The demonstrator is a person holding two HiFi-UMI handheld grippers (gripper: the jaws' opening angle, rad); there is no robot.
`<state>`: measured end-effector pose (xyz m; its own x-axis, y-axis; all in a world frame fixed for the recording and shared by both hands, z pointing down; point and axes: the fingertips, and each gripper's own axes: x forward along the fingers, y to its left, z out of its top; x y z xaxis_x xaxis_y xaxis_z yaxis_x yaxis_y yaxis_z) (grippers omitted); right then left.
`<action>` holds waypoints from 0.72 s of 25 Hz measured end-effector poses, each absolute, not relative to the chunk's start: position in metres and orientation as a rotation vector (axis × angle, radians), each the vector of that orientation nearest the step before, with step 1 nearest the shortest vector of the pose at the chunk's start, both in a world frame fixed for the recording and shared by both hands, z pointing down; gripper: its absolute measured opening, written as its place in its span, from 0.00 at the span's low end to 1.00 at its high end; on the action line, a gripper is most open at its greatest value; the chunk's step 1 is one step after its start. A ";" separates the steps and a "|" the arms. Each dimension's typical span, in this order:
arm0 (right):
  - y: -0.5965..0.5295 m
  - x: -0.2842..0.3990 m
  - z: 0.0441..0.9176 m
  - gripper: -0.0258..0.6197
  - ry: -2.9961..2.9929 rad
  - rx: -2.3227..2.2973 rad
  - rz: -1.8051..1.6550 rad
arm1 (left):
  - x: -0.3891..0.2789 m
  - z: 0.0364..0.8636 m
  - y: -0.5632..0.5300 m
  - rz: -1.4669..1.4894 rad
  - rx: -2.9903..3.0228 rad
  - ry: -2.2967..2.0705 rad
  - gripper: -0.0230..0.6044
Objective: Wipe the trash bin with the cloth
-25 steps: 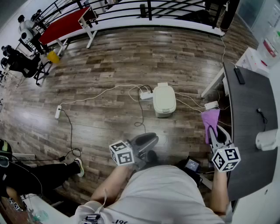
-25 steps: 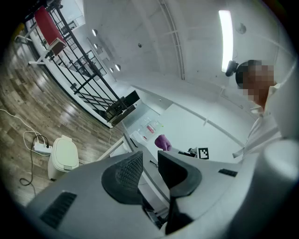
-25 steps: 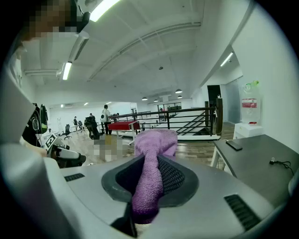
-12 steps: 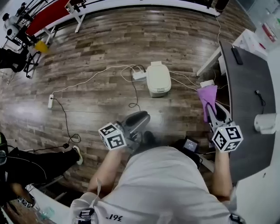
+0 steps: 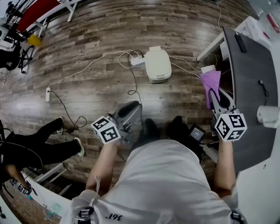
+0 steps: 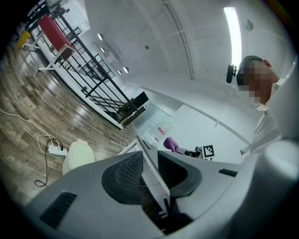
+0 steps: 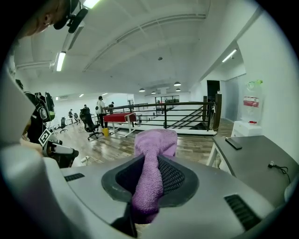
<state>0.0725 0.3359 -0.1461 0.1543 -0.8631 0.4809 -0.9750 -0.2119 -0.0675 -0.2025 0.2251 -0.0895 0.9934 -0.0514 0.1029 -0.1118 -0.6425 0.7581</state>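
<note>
The white trash bin (image 5: 156,64) stands lid-shut on the wooden floor ahead of me; it also shows low at the left of the left gripper view (image 6: 78,156). My right gripper (image 5: 217,98) is held by the desk edge, right of the bin and apart from it. It is shut on a purple cloth (image 5: 210,84), which is pinched between the pads (image 7: 152,172) and sticks out past the tips. My left gripper (image 5: 129,111) hangs above the floor short of the bin, its jaws parted with nothing between them.
A power strip with white cables (image 5: 137,61) lies against the bin's left side. A grey desk (image 5: 251,87) runs along the right. My shoes (image 5: 151,129) are below the bin. Another person's legs (image 5: 39,148) stretch in from the left. A red table (image 5: 39,11) stands far left.
The head view has tipped downward, bringing my shoes into sight. The left gripper has drifted left and the right one slightly forward. The cloth stays clamped.
</note>
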 end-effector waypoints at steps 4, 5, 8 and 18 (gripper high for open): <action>0.315 0.084 -0.137 0.18 -1.781 2.133 0.626 | -0.194 -0.081 0.211 0.123 2.252 -0.145 0.20; 0.309 0.091 -0.134 0.18 -1.781 2.126 0.627 | -0.190 -0.081 0.207 0.124 2.252 -0.155 0.20; 0.288 0.117 -0.125 0.18 -1.791 2.116 0.646 | -0.172 -0.083 0.191 0.114 2.251 -0.197 0.20; 0.204 0.185 -0.094 0.18 -1.935 1.963 0.732 | -0.114 -0.084 0.142 0.159 2.214 -0.383 0.20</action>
<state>0.1852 0.2045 -0.0944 -0.0304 -0.8410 0.5401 -0.9879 -0.0570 -0.1444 -0.1136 0.1424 -0.0843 0.9448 -0.2176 0.2450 -0.3271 -0.5830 0.7437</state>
